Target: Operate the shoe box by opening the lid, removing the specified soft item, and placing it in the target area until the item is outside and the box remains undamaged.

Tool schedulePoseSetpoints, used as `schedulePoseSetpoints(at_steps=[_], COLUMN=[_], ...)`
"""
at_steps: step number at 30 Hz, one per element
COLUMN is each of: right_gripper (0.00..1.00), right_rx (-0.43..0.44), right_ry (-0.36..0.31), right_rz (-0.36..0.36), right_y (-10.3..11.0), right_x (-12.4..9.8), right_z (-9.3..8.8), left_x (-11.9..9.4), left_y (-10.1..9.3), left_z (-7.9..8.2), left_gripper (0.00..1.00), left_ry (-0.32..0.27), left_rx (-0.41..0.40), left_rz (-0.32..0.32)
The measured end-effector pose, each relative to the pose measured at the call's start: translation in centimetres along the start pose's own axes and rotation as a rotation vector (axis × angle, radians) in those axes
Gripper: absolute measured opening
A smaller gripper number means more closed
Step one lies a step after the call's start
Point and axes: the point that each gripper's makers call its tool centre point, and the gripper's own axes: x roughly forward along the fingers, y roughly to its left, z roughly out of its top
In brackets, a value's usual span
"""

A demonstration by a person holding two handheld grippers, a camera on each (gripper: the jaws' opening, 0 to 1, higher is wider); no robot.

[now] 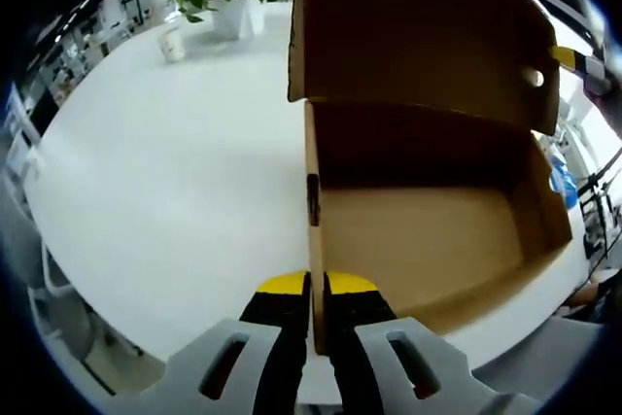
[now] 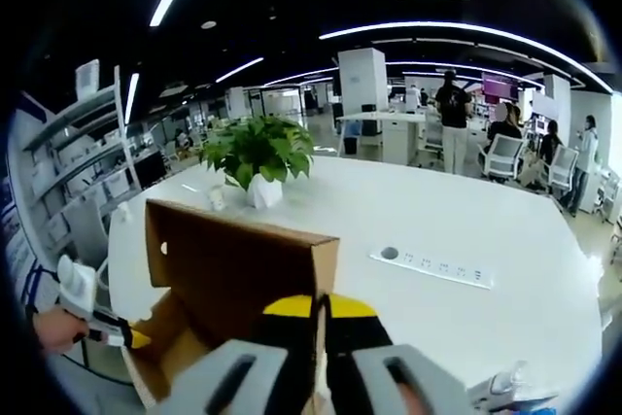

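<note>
**Box held open at both ends, nothing soft inside that we can see**

In the left gripper view, our left gripper (image 1: 317,284) has its jaws closed onto the thin side wall of the shoe box (image 1: 428,230), the cardboard edge running straight up between the yellow tips. We judge this grip is there to pin the box to the white tabletop (image 1: 175,172) so it cannot slide or tip. The lid (image 1: 418,26) stands raised behind the cavity.

In the right gripper view, our right gripper (image 2: 319,310) is pinched on a cardboard edge of the raised lid panel (image 2: 243,259), most likely to keep it open without creasing it.

Only the left gripper view looks into the box: the floor we can see is bare brown cardboard, and we cannot spot the soft item. The right gripper view adds the potted plant (image 2: 258,157), a power strip (image 2: 435,266), and the left gripper (image 2: 83,298) at the box's far side.
</note>
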Motion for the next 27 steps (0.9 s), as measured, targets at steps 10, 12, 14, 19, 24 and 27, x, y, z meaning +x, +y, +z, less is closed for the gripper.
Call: schedulePoseSetpoints(at_steps=[10, 12, 14, 19, 24, 27], right_gripper=[0.00, 0.00, 0.00, 0.00, 0.00, 0.00], right_rx=[0.040, 0.044, 0.047, 0.056, 0.056, 0.057], right_ry=[-0.009, -0.011, -0.013, -0.018, -0.023, -0.028], right_rz=[-0.022, -0.023, -0.024, -0.027, -0.031, -0.034], right_y=[-0.3, -0.2, -0.2, 0.0, 0.2, 0.4], right_x=[-0.9, -1.1, -1.3, -1.8, -2.4, -2.6], right_z=[-1.0, -1.1, -1.3, -1.7, -2.0, -2.2], left_x=[0.1, 0.1, 0.2, 0.4, 0.4, 0.5], left_y=[0.0, 0.0, 0.0, 0.2, 0.2, 0.3], left_z=[0.3, 0.3, 0.4, 0.7, 0.9, 1.0], left_gripper=[0.02, 0.02, 0.02, 0.02, 0.02, 0.02], left_ry=[-0.008, -0.010, -0.012, -0.022, -0.030, -0.038], left_rx=[0.012, 0.010, 0.007, -0.014, -0.030, -0.042], left_rz=[0.005, 0.007, 0.008, 0.015, 0.017, 0.022])
